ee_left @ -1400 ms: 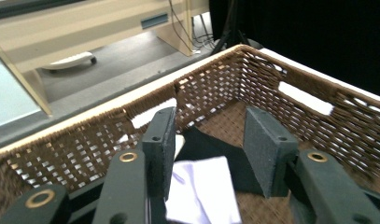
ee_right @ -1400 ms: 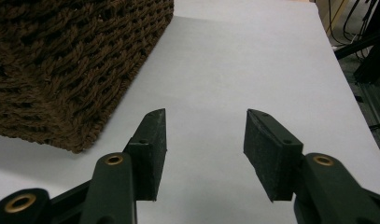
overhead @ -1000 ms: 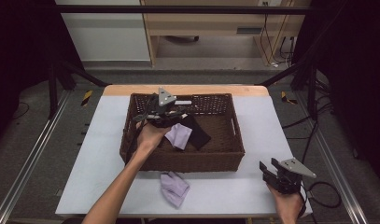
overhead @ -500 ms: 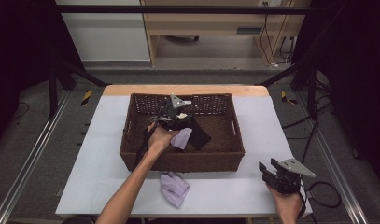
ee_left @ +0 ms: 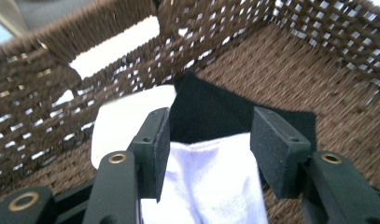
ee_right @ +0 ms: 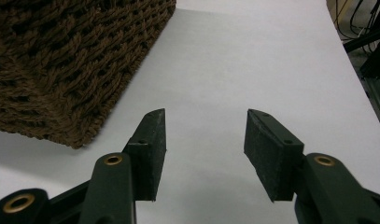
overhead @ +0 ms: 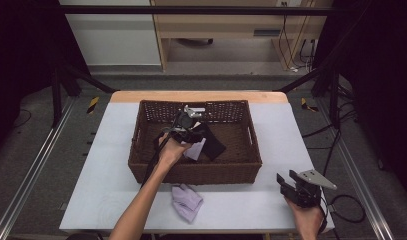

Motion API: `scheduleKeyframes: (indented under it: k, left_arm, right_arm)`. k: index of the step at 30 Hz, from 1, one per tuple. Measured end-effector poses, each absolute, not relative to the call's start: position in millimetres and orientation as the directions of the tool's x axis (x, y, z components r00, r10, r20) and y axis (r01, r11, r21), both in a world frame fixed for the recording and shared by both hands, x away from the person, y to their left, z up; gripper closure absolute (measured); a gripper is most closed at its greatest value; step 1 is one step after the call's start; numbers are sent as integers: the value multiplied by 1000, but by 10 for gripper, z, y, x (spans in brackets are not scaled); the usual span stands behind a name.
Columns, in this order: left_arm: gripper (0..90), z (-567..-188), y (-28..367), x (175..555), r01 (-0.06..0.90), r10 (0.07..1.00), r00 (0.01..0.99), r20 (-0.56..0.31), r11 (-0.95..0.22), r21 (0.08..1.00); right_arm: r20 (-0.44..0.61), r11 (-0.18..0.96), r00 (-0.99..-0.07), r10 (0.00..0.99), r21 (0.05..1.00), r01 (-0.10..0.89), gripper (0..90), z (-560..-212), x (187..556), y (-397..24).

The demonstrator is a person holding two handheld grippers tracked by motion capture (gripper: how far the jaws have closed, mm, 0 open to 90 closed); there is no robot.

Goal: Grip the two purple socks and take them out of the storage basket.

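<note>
A brown wicker basket (overhead: 141, 150) stands mid-table. My left gripper (overhead: 193, 137) reaches down into it, over a lilac cloth (overhead: 196, 150) that overlaps a black cloth (overhead: 215, 145). In the left gripper view the pale lilac cloth (ee_left: 211, 182) lies between the left gripper's (ee_left: 210, 126) spread jaws, which have just been opening, and the pads do not press it. The black cloth (ee_left: 215, 109) lies beyond, with another pale cloth (ee_left: 120, 119) to its left. A second lilac cloth (overhead: 187, 201) lies on the table before the basket. My right gripper (overhead: 287, 177) (ee_right: 205, 126) is open and empty over the table's front right.
The basket wall (ee_left: 108, 51) with its handle slot rises close behind the cloths. The basket's corner (ee_right: 71, 70) sits left of the right gripper. White tabletop (ee_right: 253, 60) stretches ahead of it. A black cable (overhead: 151, 165) trails over the basket's front rim.
The left gripper has moved right and lower inside the basket, over the lilac and black cloths. The right gripper has stayed put.
</note>
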State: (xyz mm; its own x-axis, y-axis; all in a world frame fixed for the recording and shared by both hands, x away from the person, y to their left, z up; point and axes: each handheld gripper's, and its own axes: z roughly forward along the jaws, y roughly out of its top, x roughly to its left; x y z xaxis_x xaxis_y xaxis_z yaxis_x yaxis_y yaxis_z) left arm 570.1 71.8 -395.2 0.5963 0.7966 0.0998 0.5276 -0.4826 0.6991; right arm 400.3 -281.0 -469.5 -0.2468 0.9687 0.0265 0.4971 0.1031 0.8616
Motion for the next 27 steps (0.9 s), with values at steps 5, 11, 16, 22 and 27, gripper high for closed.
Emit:
scheduleKeyframes:
  k: [5, 11, 16, 22, 27]
  left_arm:
    - [429, -4006, 683, 5723, 542, 787, 606, 116, -515, 664]
    - [377, -4080, 636, 5750, 559, 773, 619, 141, -559, 612]
    - [370, -4121, 634, 5779, 592, 774, 624, 106, -557, 582]
    - [361, -4154, 594, 5798, 604, 765, 630, 132, -589, 537]
    - [486, -4159, 598, 5811, 640, 782, 615, 101, -569, 516]
  right_arm:
    - [25, 105, -247, 969, 860, 499, 484, -4700, 4011, -2804]
    - [29, 105, -251, 967, 858, 502, 479, -4703, 4019, -2803]
    - [26, 109, -252, 967, 855, 506, 477, -4713, 4034, -2797]
    - [27, 112, -257, 966, 853, 510, 474, -4715, 4044, -2783]
    - [32, 110, -259, 965, 850, 514, 476, -4714, 4046, -2769]
